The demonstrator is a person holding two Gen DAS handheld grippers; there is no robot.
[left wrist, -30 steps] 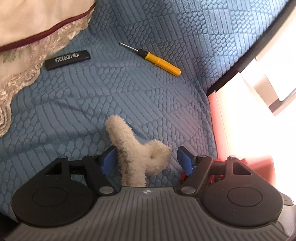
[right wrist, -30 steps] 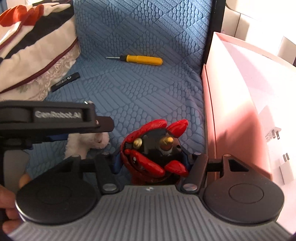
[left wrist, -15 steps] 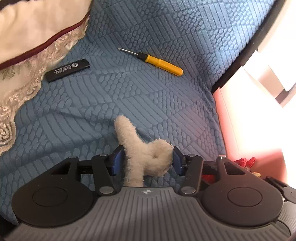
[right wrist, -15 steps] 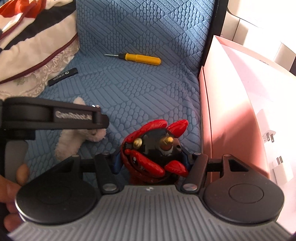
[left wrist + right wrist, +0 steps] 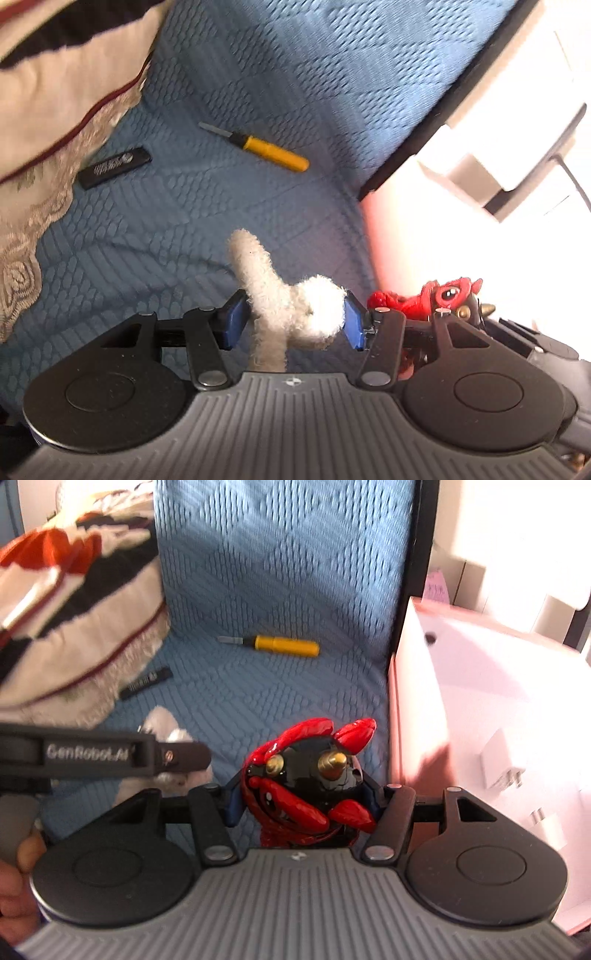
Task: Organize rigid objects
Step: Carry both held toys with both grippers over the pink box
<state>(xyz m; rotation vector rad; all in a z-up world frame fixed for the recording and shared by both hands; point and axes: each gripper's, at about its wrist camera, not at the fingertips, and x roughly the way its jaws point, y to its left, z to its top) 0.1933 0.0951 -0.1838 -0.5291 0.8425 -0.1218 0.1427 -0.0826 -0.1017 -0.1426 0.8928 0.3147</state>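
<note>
My left gripper is shut on a fluffy white plush toy and holds it above the blue textured cover. My right gripper is shut on a red and black toy figure, which also shows at the right of the left wrist view. A yellow screwdriver and a black flat stick lie on the cover farther back; both also show in the right wrist view, the screwdriver and the stick. The left gripper and its plush sit left of the right gripper.
A pink open box stands at the right edge of the cover, with white chargers inside. A cushion with lace trim lies at the left. A dark frame edge borders the cover on the right.
Both grippers have lifted with their toys and the views tilt up. The left gripper closed from open onto the plush. The right gripper stayed shut on the figure.
</note>
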